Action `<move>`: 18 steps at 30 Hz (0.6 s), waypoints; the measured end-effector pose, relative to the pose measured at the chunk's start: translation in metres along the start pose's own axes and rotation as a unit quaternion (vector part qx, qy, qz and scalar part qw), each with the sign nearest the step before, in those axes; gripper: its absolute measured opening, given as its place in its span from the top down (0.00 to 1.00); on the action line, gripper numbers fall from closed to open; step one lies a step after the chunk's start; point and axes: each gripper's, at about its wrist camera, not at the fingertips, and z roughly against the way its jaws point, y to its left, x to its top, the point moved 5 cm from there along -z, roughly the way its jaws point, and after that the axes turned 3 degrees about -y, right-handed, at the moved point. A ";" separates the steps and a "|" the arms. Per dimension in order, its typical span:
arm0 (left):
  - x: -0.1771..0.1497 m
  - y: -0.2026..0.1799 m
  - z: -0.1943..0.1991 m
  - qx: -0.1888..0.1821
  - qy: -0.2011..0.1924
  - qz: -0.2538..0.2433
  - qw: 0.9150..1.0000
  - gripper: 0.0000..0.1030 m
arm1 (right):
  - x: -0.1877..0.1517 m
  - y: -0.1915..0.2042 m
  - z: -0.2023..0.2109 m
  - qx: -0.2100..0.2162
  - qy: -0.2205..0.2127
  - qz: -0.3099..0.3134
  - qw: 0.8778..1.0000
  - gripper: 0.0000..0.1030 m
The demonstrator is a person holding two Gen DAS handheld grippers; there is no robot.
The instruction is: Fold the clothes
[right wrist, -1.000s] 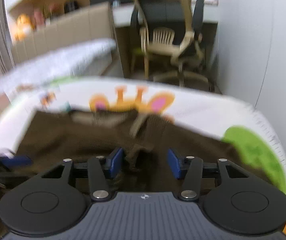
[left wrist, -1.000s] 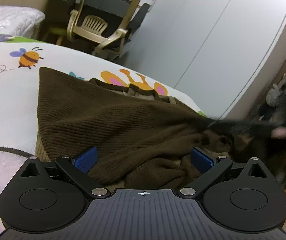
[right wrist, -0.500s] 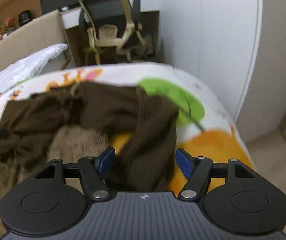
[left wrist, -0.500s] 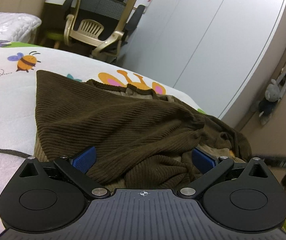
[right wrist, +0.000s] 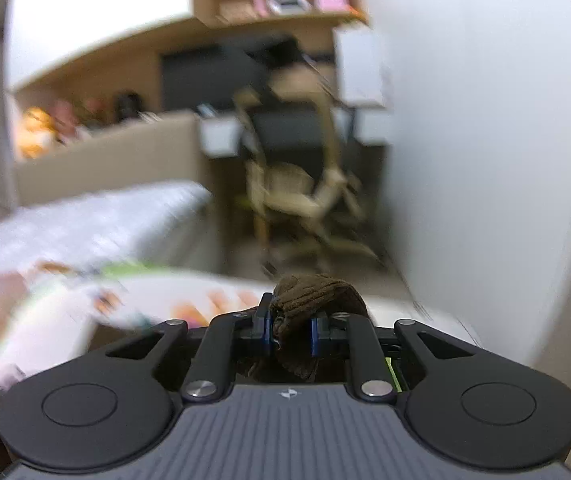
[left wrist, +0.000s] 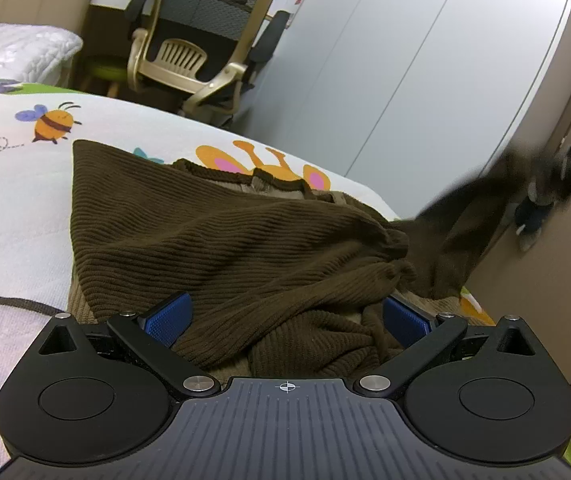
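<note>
One brown sweater (left wrist: pixel 245 248); right gripper (right wrist: pixel 291 330) jaws closing on its fold

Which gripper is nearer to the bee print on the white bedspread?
Left. The left gripper sits open over the brown ribbed sweater, with the bee print just beyond it to the left. The right gripper is closing on a sweater fold, lifted at the far side.
</note>
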 end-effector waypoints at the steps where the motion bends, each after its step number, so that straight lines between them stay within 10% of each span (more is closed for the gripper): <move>1: 0.000 0.000 0.000 -0.001 0.000 0.001 1.000 0.00 | 0.011 0.013 -0.006 0.023 -0.004 -0.003 1.000 0.84; 9: 0.000 0.004 0.003 -0.013 -0.003 0.013 1.000 0.00 | 0.033 0.115 -0.048 0.168 0.026 -0.008 0.985 0.73; 18: 0.000 0.003 0.005 -0.016 -0.003 0.016 1.000 0.00 | 0.021 0.112 -0.049 0.151 0.027 0.018 0.988 0.51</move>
